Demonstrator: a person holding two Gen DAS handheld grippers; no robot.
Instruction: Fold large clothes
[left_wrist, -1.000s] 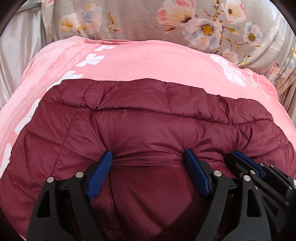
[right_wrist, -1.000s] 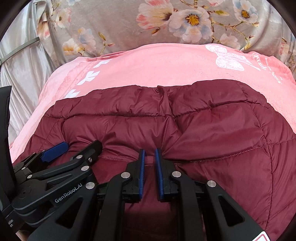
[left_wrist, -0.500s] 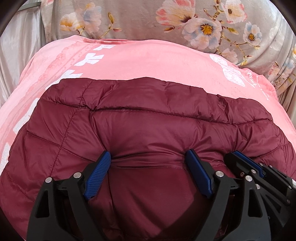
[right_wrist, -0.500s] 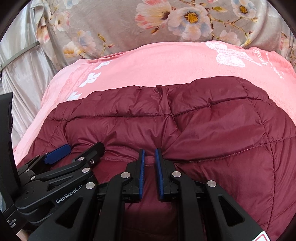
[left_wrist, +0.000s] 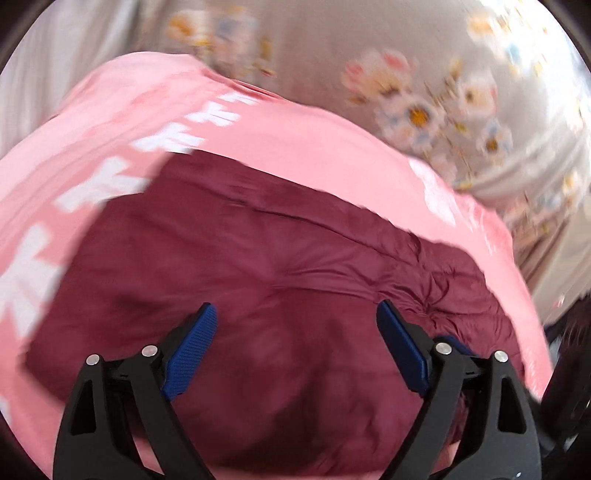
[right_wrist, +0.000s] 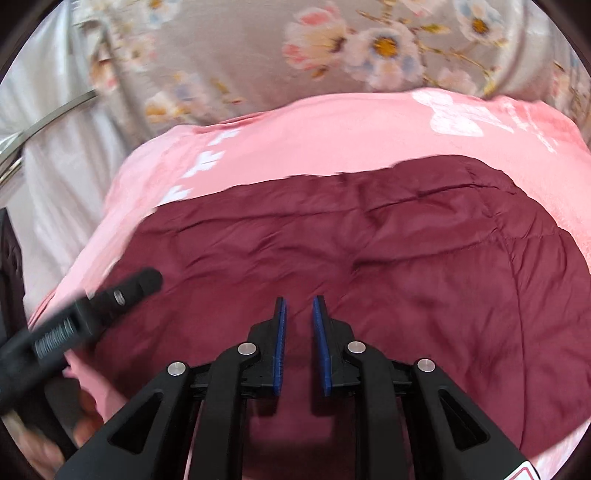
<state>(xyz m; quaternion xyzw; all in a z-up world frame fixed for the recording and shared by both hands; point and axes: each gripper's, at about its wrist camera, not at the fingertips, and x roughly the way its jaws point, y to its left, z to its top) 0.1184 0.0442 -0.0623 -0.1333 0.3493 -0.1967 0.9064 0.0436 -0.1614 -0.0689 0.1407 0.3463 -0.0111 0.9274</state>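
Observation:
A dark red quilted puffer jacket (left_wrist: 288, 295) lies folded on a pink blanket (left_wrist: 295, 136); it also shows in the right wrist view (right_wrist: 388, 251). My left gripper (left_wrist: 297, 314) is wide open above the jacket, holding nothing. My right gripper (right_wrist: 299, 308) hovers over the jacket's near part with its blue pads a narrow gap apart and no cloth between them. The left gripper's black body (right_wrist: 92, 310) shows blurred at the left of the right wrist view.
The pink blanket (right_wrist: 332, 136) with white prints covers the surface under the jacket. Grey floral cloth (right_wrist: 240, 55) hangs behind it. White cloth and a metal bar (right_wrist: 48, 122) are at the far left.
Both grippers have lifted off the jacket and drawn back. The right gripper has let go of the fold it pinched and opened slightly. The left gripper has swung left, blurring its view.

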